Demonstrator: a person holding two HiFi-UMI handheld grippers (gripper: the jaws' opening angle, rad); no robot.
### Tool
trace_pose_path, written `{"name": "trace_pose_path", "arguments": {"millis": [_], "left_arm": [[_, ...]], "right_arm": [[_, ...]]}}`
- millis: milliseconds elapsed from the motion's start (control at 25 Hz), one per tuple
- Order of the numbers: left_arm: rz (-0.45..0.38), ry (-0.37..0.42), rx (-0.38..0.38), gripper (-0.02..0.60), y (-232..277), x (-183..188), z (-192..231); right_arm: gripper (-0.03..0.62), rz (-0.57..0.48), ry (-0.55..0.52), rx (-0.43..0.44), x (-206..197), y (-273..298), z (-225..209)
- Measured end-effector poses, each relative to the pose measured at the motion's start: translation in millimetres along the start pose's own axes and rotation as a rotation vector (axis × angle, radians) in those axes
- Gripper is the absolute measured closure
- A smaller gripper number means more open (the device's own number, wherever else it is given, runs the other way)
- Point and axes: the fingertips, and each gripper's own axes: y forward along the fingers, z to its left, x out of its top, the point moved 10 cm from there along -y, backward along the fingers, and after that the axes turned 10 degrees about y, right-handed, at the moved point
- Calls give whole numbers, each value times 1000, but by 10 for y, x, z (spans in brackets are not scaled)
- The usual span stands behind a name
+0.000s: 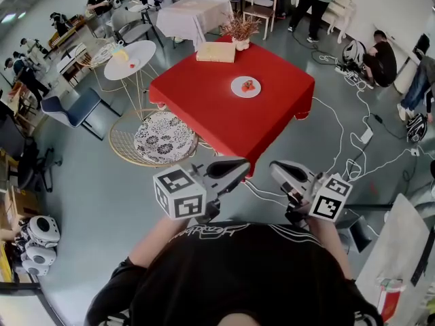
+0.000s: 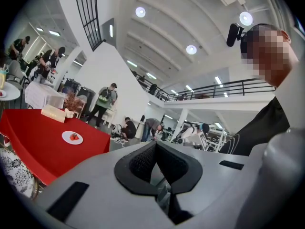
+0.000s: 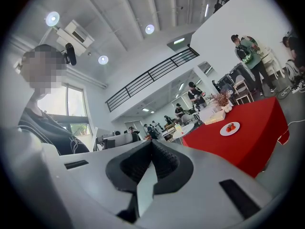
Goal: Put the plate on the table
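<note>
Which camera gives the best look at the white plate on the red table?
The head view: it looks down on the small round white plate, showing its whole face and the red pieces on it. Both gripper views show the plate smaller, slanted into a thin oval.

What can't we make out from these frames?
- Red pieces on the plate: too small in every view to identify.
- Legs of the table: hidden by its red cloth, head view.
- Any print on the box: too small, head view.
</note>
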Motion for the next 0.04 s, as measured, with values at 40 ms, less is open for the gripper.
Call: {"name": "trace_pose_path", "arguments": {"millis": [40], "left_arm": [[1, 0, -1, 574, -3, 3, -3]], "right_arm": [[588, 0, 0, -1, 1, 1, 8]]}}
